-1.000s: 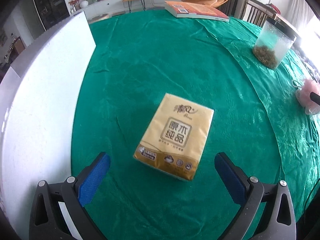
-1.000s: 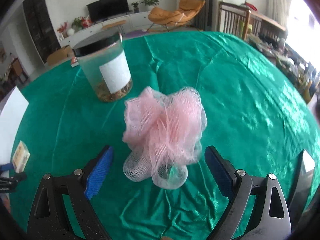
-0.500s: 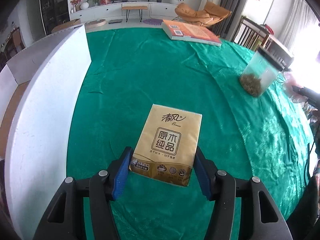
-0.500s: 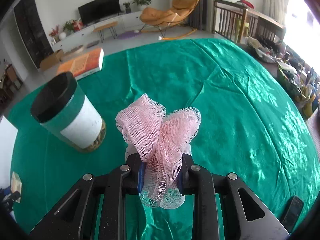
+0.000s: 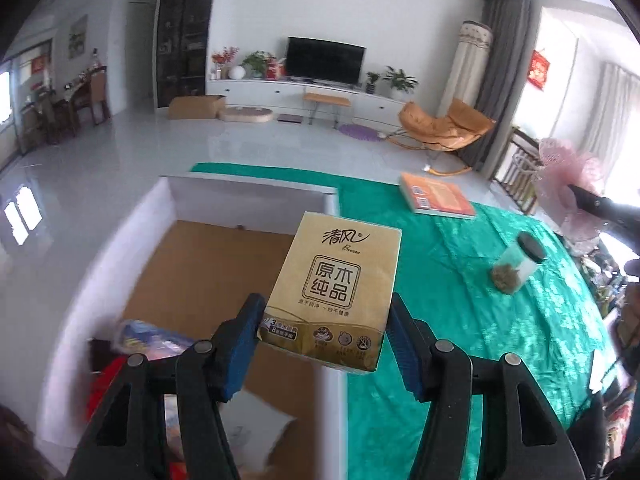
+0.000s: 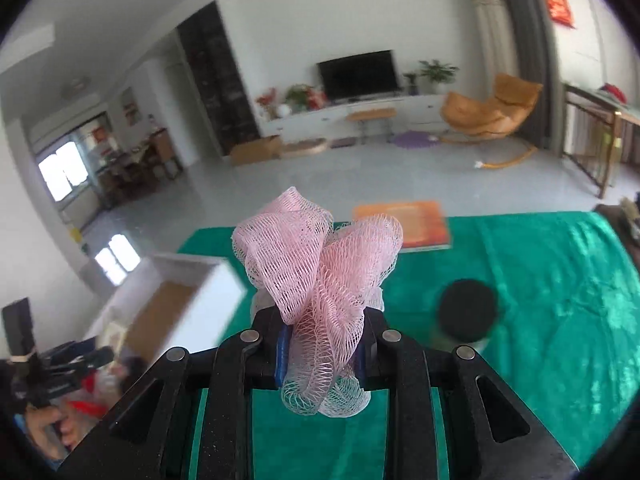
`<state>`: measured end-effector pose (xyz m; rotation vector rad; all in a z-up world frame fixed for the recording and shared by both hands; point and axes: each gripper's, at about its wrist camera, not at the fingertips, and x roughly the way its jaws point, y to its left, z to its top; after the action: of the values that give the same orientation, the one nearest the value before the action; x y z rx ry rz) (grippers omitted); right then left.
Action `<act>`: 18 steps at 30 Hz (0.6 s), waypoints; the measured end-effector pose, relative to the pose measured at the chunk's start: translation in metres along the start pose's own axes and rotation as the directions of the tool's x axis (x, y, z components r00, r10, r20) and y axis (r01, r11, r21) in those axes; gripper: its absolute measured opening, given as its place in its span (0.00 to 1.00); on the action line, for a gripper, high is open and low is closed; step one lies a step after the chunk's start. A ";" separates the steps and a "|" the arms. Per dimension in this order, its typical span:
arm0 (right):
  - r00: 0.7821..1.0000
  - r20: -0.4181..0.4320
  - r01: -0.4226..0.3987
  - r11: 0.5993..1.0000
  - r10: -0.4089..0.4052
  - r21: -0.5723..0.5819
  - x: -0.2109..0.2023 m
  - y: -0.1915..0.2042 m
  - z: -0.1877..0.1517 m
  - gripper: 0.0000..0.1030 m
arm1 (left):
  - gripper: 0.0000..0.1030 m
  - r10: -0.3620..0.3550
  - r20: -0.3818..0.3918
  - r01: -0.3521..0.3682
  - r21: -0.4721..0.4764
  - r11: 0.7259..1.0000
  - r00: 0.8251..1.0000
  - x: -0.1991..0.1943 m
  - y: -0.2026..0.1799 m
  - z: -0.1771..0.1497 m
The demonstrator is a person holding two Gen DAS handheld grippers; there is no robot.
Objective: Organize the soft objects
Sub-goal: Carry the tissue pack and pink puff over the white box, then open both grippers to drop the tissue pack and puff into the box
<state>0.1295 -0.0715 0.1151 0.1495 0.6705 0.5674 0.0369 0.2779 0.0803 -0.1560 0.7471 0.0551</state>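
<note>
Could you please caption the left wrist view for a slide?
Left tool carries a gold tissue pack above the open box beside the green table.

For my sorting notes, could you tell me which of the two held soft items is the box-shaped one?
The gold tissue pack in the left gripper; the right gripper holds a frilly pink mesh sponge.

Orange book (image 5: 438, 199) flat on green tablecloth (image 5: 460, 320), near the far table edge, 1 o'clock in left view. Clear jar (image 5: 516, 269) with black lid, brownish contents, at 3 o'clock, apart from book. Beyond the table at 12 o'clock: television (image 5: 326, 61), orange lounge chair (image 5: 444, 126), potted plants (image 5: 398, 79).
</note>
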 end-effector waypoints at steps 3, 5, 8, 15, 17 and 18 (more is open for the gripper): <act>0.984 -0.060 -0.168 0.985 0.166 -0.034 0.037 0.087 -0.015 0.26 | 0.81 0.140 -0.018 -0.141 -0.011 0.990 0.990 -0.006 0.044 -0.018; 0.965 -0.105 -0.245 0.968 0.239 -0.049 0.065 0.135 -0.028 0.30 | 0.92 0.185 -0.028 -0.186 -0.036 0.982 0.982 -0.008 0.063 -0.035; 0.939 -0.181 -0.308 0.950 0.294 -0.057 0.107 0.180 -0.053 0.69 | 0.93 0.207 -0.033 -0.209 -0.065 0.976 0.978 -0.010 0.076 -0.053; 0.937 -0.256 -0.269 0.959 0.239 -0.090 0.142 0.187 -0.083 0.73 | 0.96 0.241 0.012 -0.236 -0.169 0.957 0.970 -0.023 0.086 -0.070; 0.945 -0.248 -0.245 0.963 0.212 -0.112 0.133 0.174 -0.084 0.73 | 0.99 0.277 0.009 -0.270 -0.192 0.944 0.961 -0.028 0.095 -0.069; 0.950 -0.245 -0.231 0.964 0.194 -0.130 0.131 0.172 -0.085 0.73 | 0.99 0.288 0.013 -0.280 -0.196 0.940 0.957 -0.029 0.094 -0.070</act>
<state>0.0830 0.1397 0.0303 0.0071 0.8376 0.8525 -0.0414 0.3601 0.0383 -0.2294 0.7183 0.4066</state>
